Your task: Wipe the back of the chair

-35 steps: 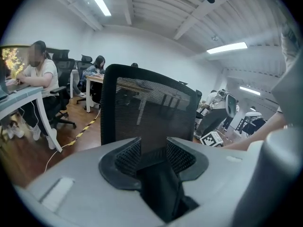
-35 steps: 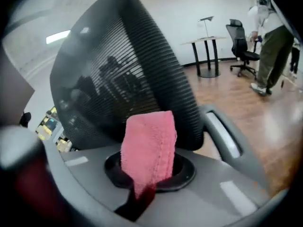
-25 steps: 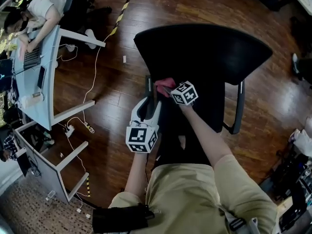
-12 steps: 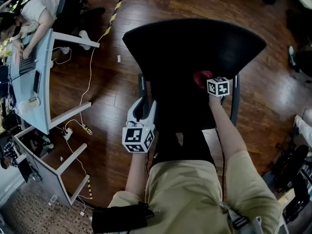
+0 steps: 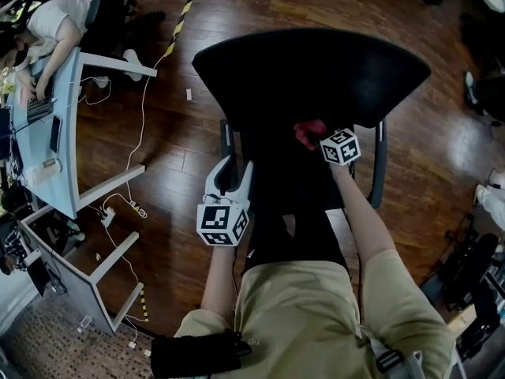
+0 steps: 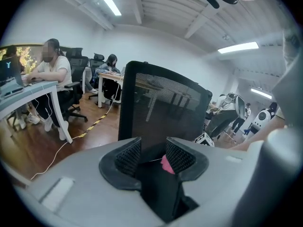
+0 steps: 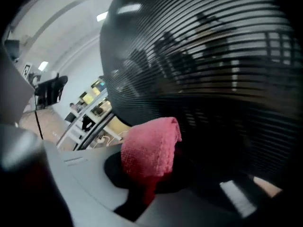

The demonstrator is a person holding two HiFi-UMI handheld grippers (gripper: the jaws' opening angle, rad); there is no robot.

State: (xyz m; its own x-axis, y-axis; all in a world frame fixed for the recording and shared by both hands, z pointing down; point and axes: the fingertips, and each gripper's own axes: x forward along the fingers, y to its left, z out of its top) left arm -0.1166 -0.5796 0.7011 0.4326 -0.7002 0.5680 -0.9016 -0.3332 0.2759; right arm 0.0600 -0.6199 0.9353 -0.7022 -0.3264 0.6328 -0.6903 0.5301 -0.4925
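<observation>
The black mesh chair back [image 5: 316,69] fills the upper middle of the head view, and its mesh also shows in the right gripper view [image 7: 213,79] and the left gripper view [image 6: 161,112]. My right gripper [image 5: 317,138] is shut on a pink-red cloth [image 5: 309,131], [image 7: 150,148], which presses against the rear of the mesh, right of centre. My left gripper [image 5: 234,168], [image 6: 154,156] sits at the chair's left side, its jaws closed on the dark left armrest [image 5: 226,136]. The cloth [image 6: 166,164] peeks between its pads.
A pale desk [image 5: 59,109] with a seated person [image 5: 43,18] stands at the left, with cables [image 5: 146,125] and striped tape [image 5: 185,6] on the wooden floor. The chair's right armrest [image 5: 379,164] is beside my right arm. More people and chairs [image 6: 102,74] sit beyond.
The right gripper swept the cloth across the chair back from the left side to the right, then came back slightly left. The left gripper kept its hold.
</observation>
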